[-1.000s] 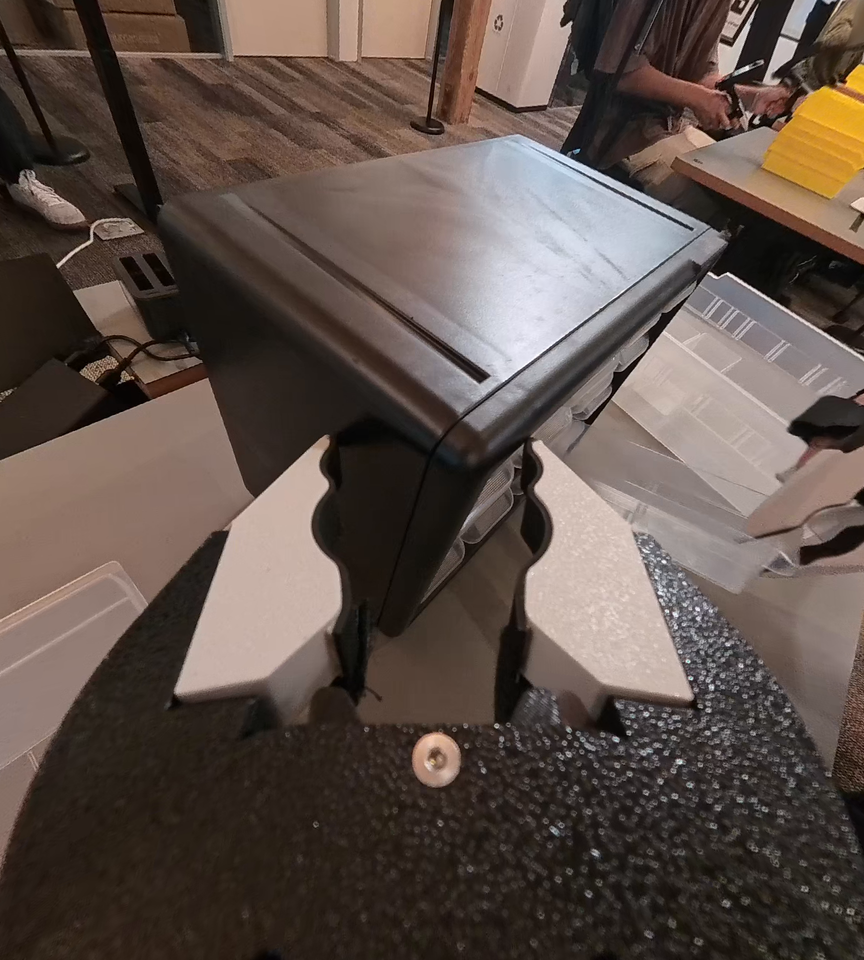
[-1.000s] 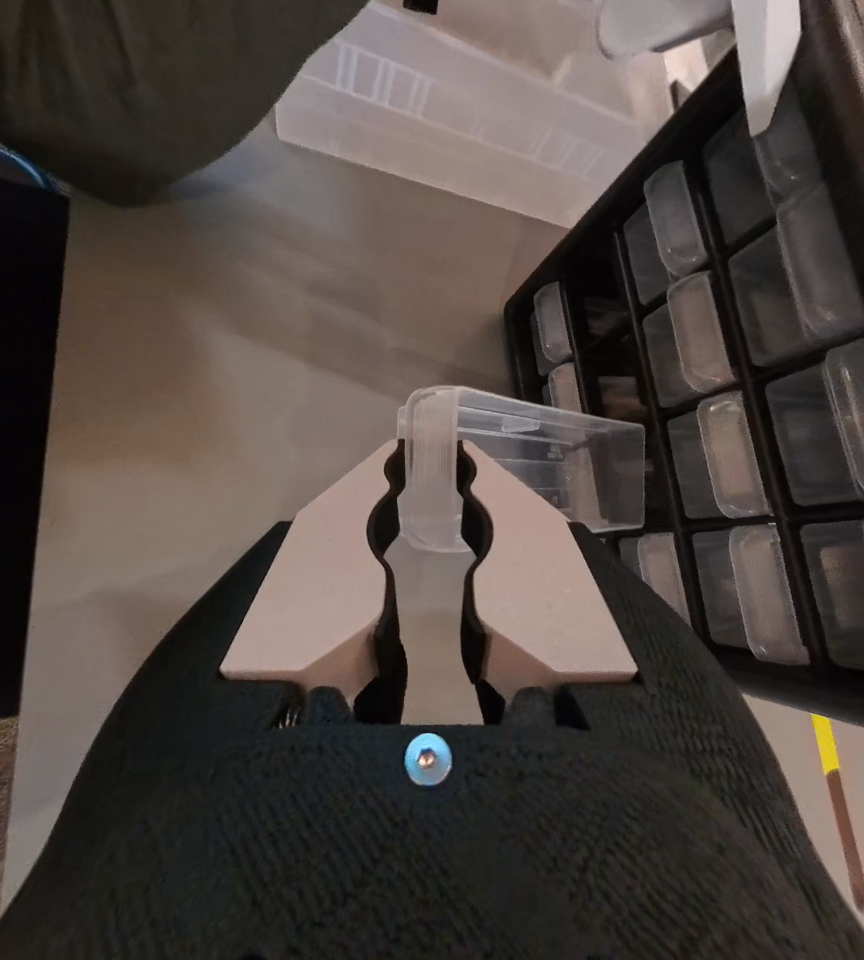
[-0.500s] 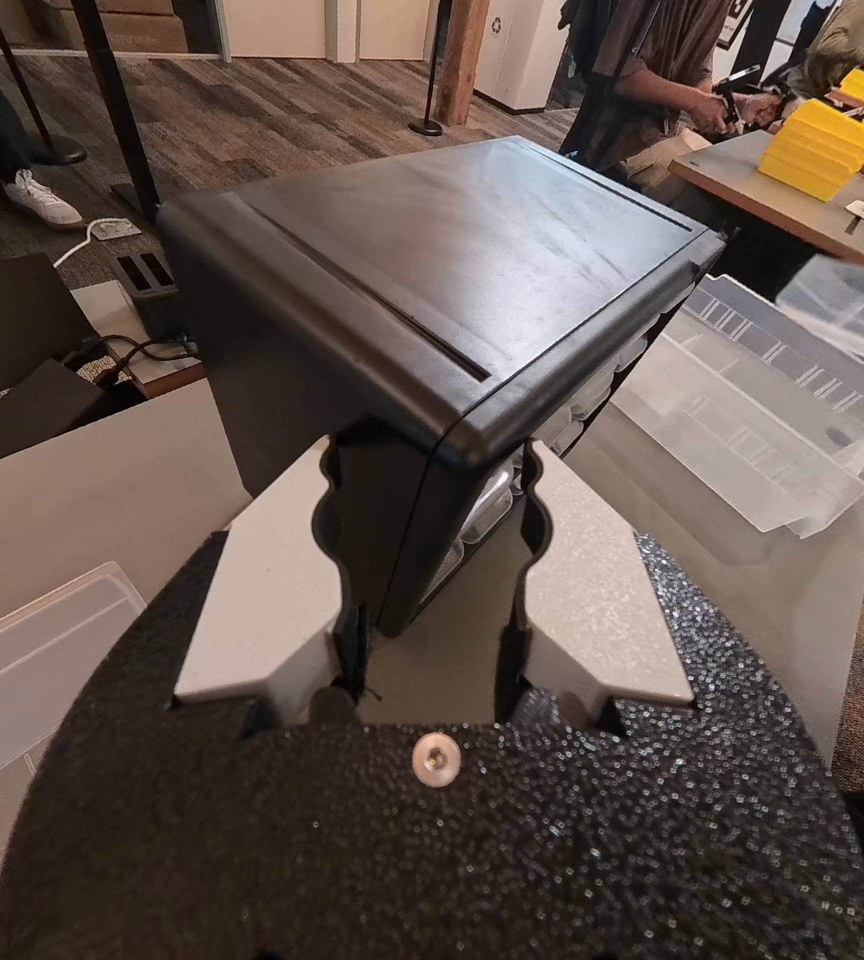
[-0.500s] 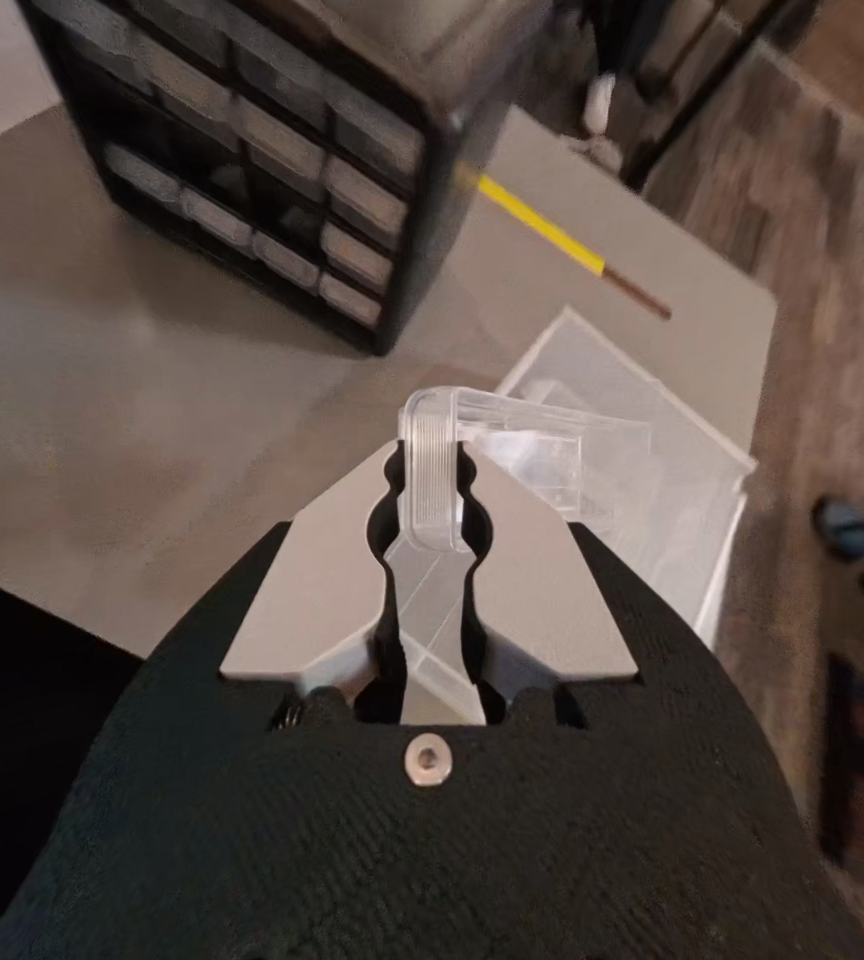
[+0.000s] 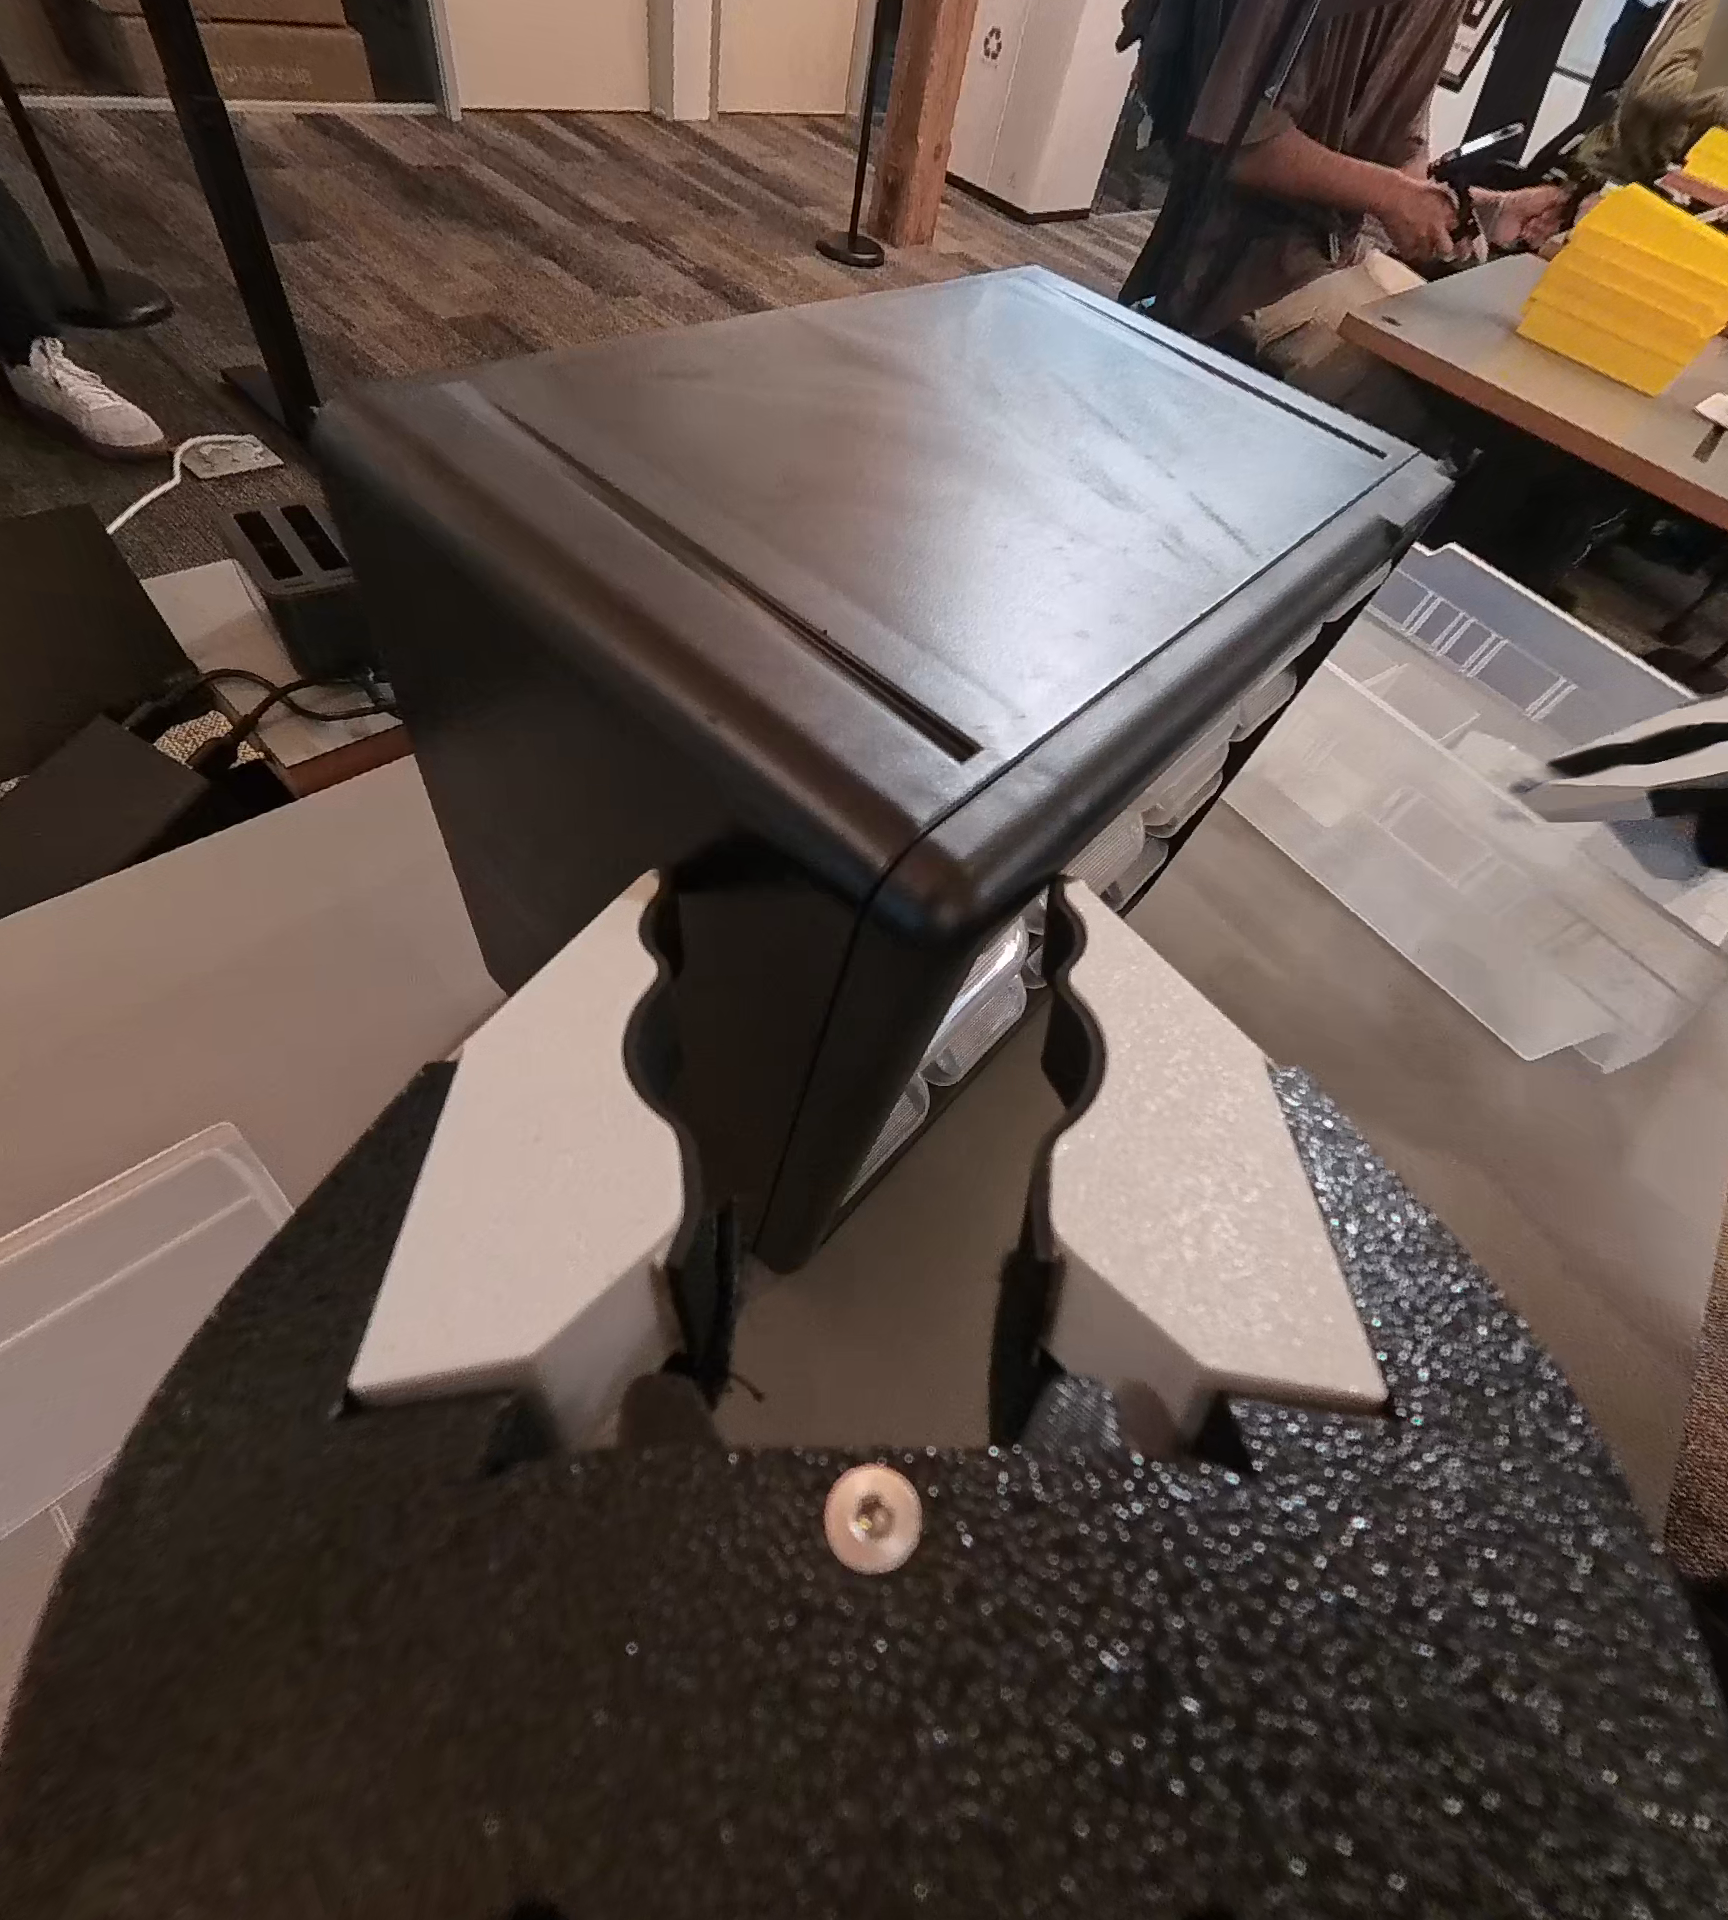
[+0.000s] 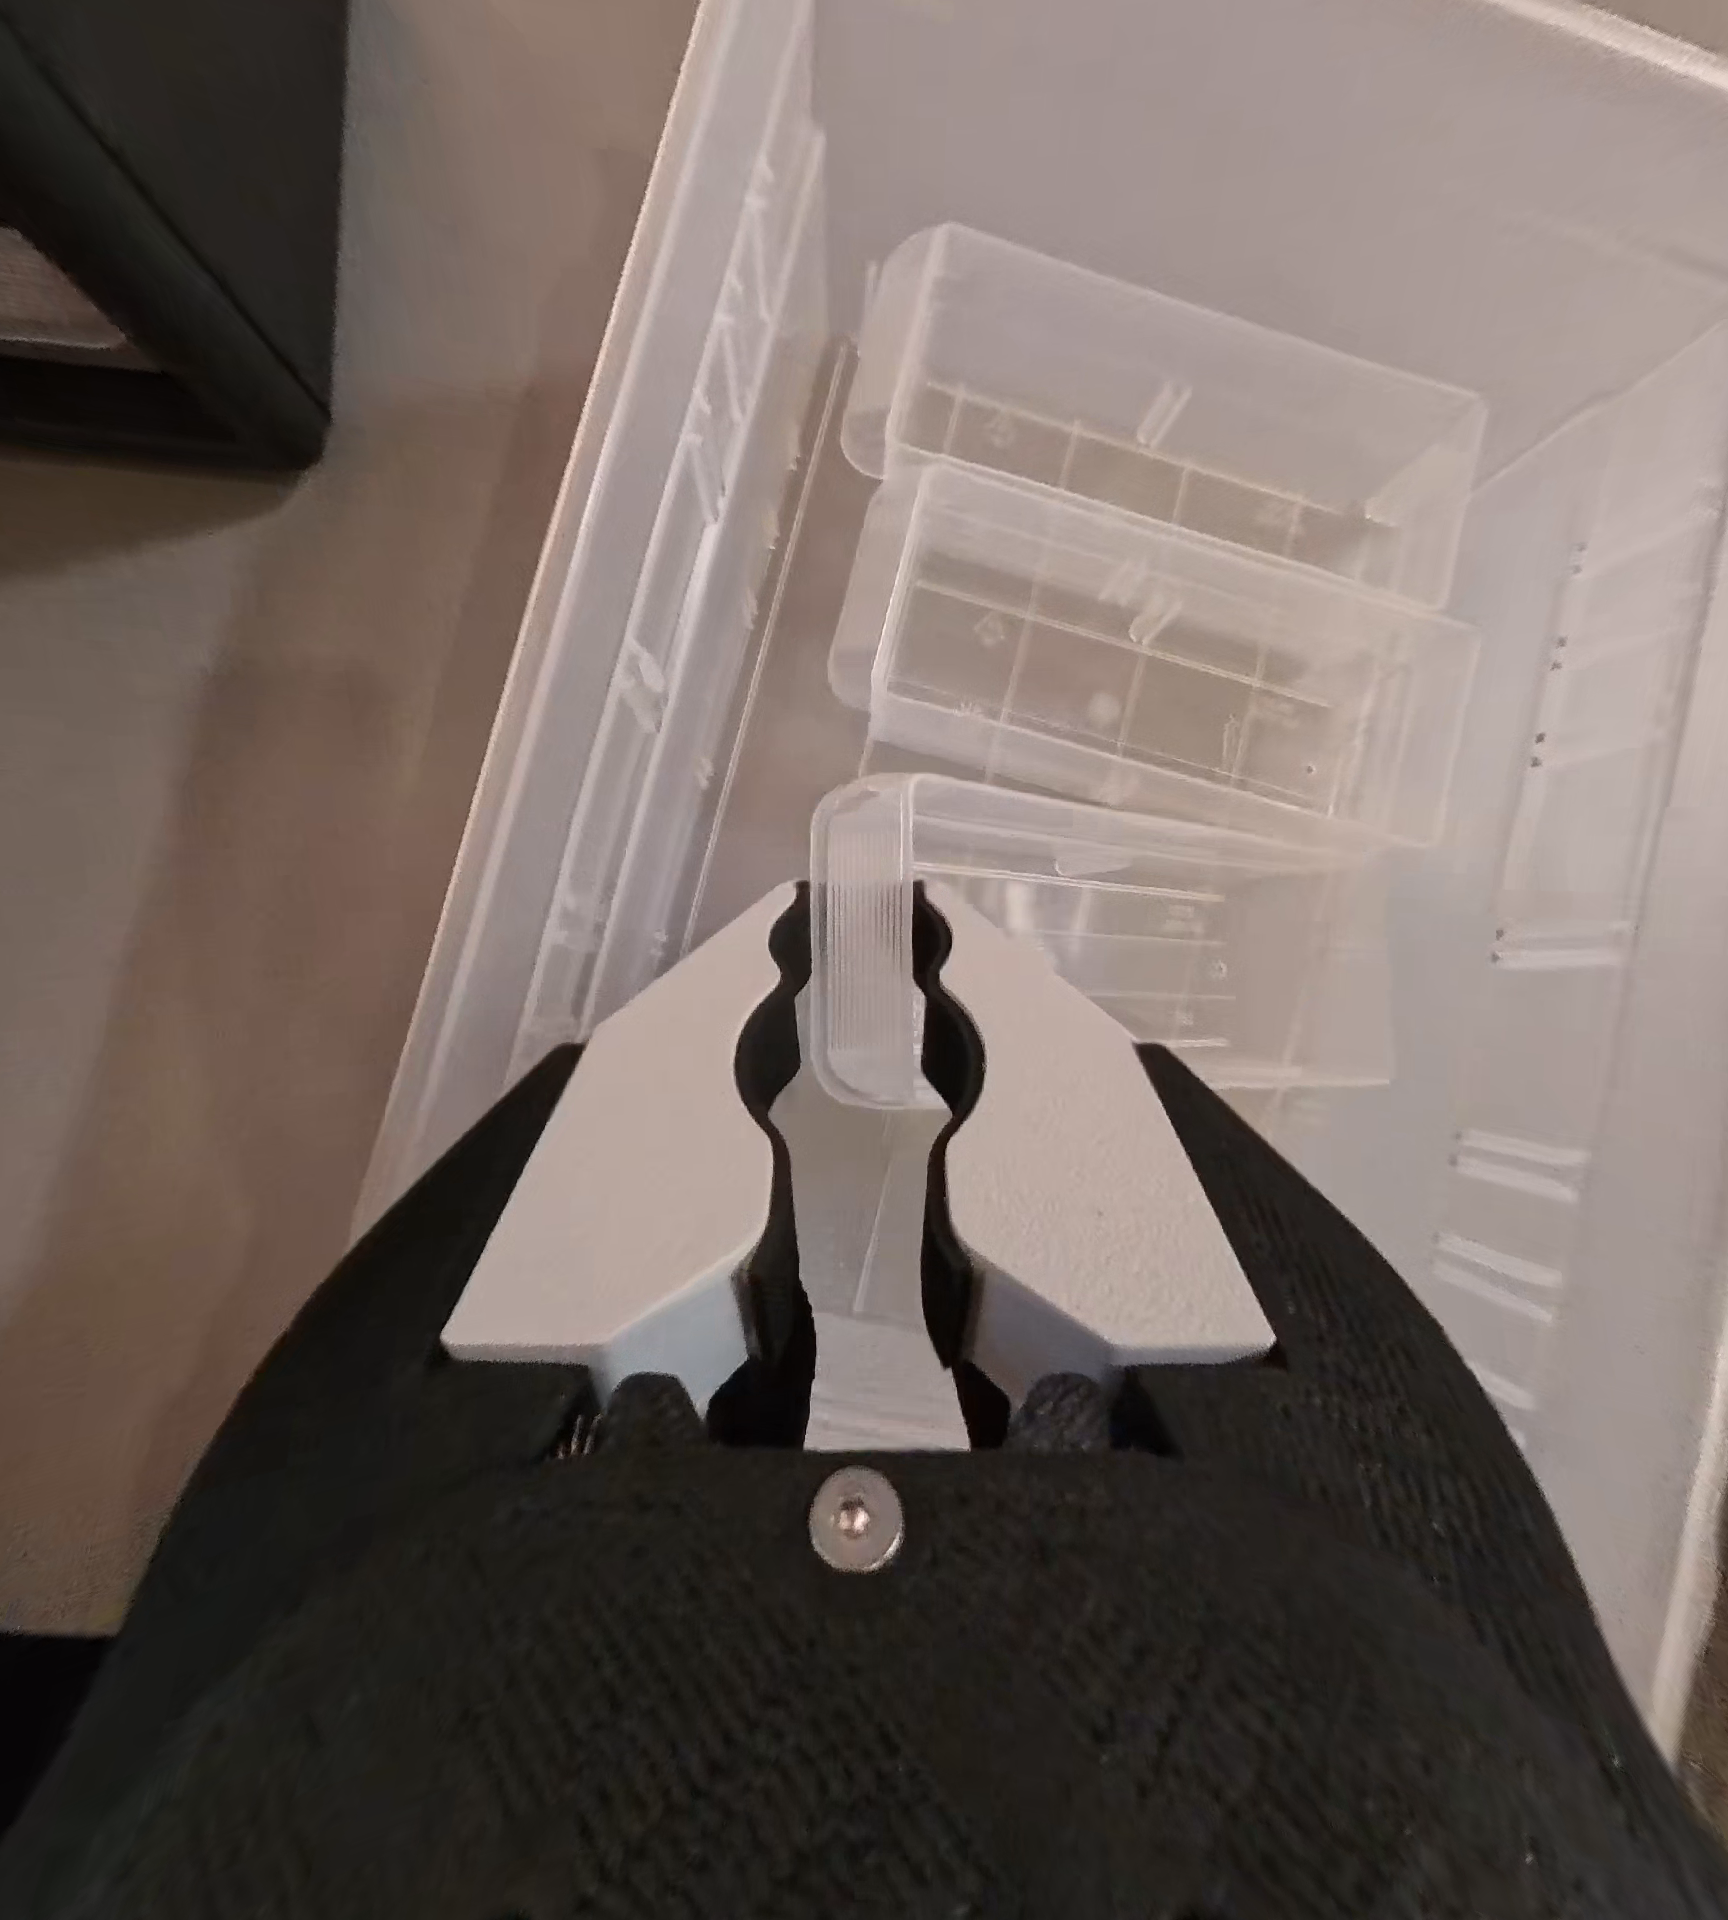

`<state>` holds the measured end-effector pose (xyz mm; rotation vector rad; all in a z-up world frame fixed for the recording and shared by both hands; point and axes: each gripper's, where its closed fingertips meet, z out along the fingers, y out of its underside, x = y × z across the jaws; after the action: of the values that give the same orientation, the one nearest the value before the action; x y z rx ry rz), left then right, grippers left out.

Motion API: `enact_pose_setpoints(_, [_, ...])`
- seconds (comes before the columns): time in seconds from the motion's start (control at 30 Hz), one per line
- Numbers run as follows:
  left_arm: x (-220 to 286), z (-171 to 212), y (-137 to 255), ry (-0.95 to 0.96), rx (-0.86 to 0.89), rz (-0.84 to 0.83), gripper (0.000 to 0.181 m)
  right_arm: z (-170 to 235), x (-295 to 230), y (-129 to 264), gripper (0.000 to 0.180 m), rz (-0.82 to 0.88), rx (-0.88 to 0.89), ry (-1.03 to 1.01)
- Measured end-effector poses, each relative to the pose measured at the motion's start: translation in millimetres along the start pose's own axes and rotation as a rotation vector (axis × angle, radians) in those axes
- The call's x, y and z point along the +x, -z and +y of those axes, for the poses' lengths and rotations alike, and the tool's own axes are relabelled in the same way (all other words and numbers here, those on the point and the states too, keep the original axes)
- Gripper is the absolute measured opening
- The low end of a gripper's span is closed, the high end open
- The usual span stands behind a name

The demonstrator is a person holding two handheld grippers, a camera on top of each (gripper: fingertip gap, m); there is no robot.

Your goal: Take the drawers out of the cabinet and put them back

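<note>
Got the right tongs (image 6: pixel 858 894) pinched shut on the ribbed pull tab (image 6: pixel 860 966) of a clear drawer (image 6: pixel 1151 935), biting only at the very tips. Holding that drawer tilted over a clear bin (image 6: pixel 631 623), just above two more drawers (image 6: pixel 1151 416) (image 6: pixel 1151 665) lying in there side by side. Can't tell about actual contact with the one underneath. Looks like the taking-out half of the job, about to set number three down.

Over on the other side, got the left tongs (image 5: pixel 855 888) spread wide, straddling the near top corner of the black cabinet (image 5: pixel 943 540) on the grey table (image 5: pixel 164 987). Can't tell about any real squeeze there, more like bracing than clamping. Plenty of drawers (image 5: pixel 985 997) sitting in the front slots.

Stuff to watch from here:
- Letting go while tilted, meaning a bounce off the drawers below and a landing on its side or wedged crooked. A pain to grab by the tab later.
- Such a small bite on slick plastic, so a fair chance of slipping out early or swinging.
- Opening too little and dragging the tab along on the way out.
- Bin apparently near the table's edge, so no shoving it.
- With the left tongs not obviously gripping, some risk of the cabinet sliding or tipping forward on the next tug at a sticky drawer.
</note>
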<state>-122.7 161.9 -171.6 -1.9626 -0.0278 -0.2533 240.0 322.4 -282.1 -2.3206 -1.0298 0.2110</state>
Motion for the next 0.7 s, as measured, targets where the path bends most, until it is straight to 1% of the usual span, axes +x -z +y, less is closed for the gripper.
enact_pose_setpoints(0.3, [0,0,0,-0.001,-0.001,-0.001,0.069,1,-8,-40,0.014,-0.063,-0.044,-0.087])
enact_pose_setpoints(0.43, [0,0,0,-0.001,-0.001,-0.001,0.068,8,-8,-52,0.014,-0.064,-0.089,-0.068])
enact_pose_setpoints(0.53, [0,1,0,0.0,-0.003,-0.001,0.069,3,-10,-57,0.016,-0.073,-0.062,-0.06])
enact_pose_setpoints(0.57, [0,1,0,0.0,-0.003,0.0,0.069,-1,-12,-58,0.017,-0.089,-0.038,-0.062])
enact_pose_setpoints(0.7, [0,1,-1,-0.002,-0.005,-0.002,0.069,-12,-15,-55,0.038,-0.119,0.016,-0.069])
